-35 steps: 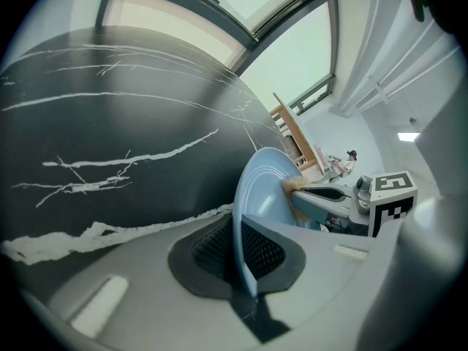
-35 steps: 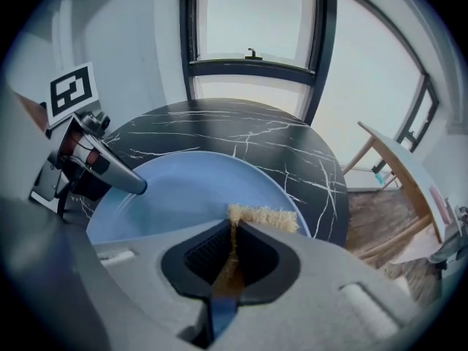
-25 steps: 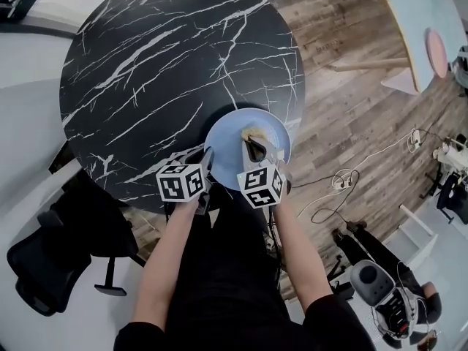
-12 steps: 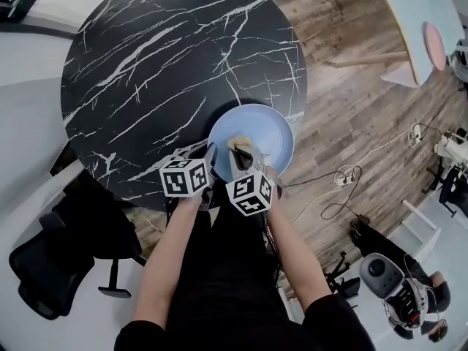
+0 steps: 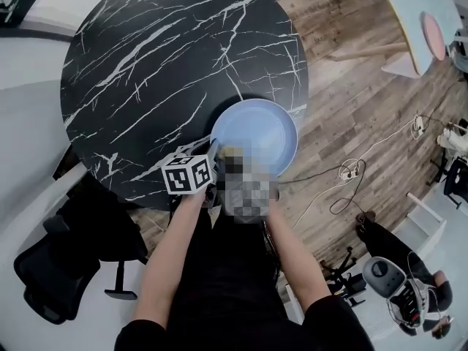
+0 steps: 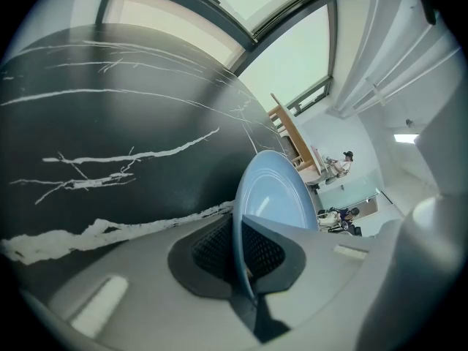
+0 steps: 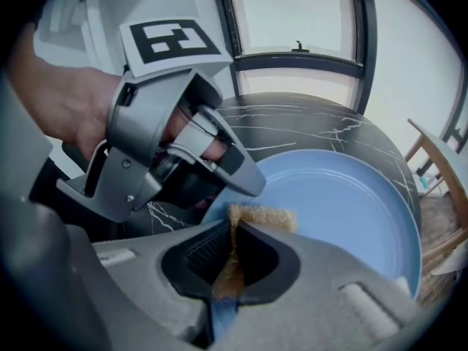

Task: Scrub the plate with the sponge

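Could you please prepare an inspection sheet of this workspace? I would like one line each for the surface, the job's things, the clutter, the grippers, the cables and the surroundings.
Surface: round black marble table with white veins.
Job's things: light blue plate at the table's near edge; tan sponge over the plate's near part.
Clutter: nothing seen.
Grippers: left gripper, fingers shut on the plate's rim; right gripper, fingers shut on the sponge.
Cables: loose cables lying on the wooden floor, right of the table.
Surroundings: black office chair at lower left; second chair at lower right.
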